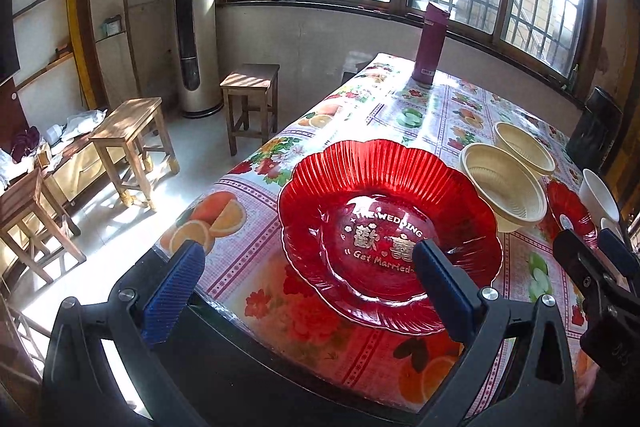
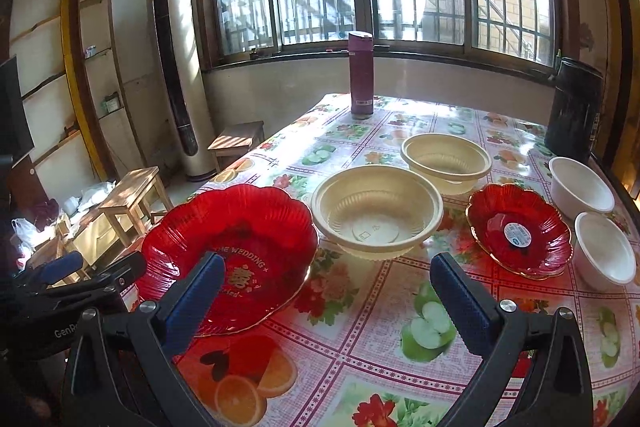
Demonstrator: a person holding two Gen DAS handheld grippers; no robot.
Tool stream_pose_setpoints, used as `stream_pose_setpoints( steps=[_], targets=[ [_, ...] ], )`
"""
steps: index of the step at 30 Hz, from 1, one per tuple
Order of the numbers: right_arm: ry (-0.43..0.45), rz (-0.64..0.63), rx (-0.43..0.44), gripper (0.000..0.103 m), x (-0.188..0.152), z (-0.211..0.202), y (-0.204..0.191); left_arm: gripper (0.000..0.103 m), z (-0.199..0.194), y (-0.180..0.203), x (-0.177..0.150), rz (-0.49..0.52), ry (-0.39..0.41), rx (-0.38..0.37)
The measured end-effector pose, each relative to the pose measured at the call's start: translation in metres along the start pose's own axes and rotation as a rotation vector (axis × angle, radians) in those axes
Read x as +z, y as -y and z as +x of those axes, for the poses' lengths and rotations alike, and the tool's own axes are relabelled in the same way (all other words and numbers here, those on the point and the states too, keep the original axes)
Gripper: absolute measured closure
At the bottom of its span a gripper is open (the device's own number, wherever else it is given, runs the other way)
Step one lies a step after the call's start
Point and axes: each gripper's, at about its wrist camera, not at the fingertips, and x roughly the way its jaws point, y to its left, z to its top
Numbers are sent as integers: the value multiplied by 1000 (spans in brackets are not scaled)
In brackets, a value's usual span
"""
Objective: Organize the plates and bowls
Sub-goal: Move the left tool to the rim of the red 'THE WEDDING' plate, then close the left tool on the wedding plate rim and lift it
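The big red plate [image 1: 390, 233] sits near the table's left front corner, on the flowered cloth [image 2: 360, 311]; gold lettering shows in its well. In the left wrist view it fills the middle, and the left gripper [image 1: 308, 291] hangs over its near rim with jaws spread wide, one pad past the table edge and the other over the plate's well, holding nothing; whether that pad touches the plate cannot be told. The right wrist view shows the same plate [image 2: 230, 251] from the right. It also shows the right gripper [image 2: 328, 301], jaws wide apart and empty, above bare cloth between the big plate and the small red plate [image 2: 520, 231]. Just behind the big plate stands a cream bowl [image 2: 376, 211], with a second cream bowl [image 2: 446, 157] behind it and to the right. The left view shows both cream bowls [image 1: 502, 193] [image 1: 524, 149] but only a sliver of the small plate [image 1: 568, 209]. Only the right view shows the sticker in that plate's well and the two white bowls, far [image 2: 580, 185] and near [image 2: 604, 251], along the table's right edge. A purple flask [image 2: 361, 75] stands upright at the far end, near the window. A dark bin [image 2: 576, 107] stands at the far right corner. The left view alone shows three wooden stools [image 1: 132, 147] on the floor left of the table.
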Motion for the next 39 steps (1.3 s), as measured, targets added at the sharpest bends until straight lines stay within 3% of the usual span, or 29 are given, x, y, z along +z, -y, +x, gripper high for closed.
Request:
stream_pose_setpoints(
  steps=[18, 25, 34, 39],
  targets=[
    [-57, 36, 34, 0, 1, 27, 1, 0, 20, -7, 1, -3, -46, 33],
    [-94, 62, 39, 0, 1, 44, 5, 0, 35, -14, 3, -22, -102, 27],
    [-176, 78, 64, 1, -2, 74, 2, 0, 53, -22, 5, -54, -152, 55],
    [-241, 83, 72, 8, -6, 96, -2, 0, 66, -15, 1, -29, -184, 63]
  ],
)
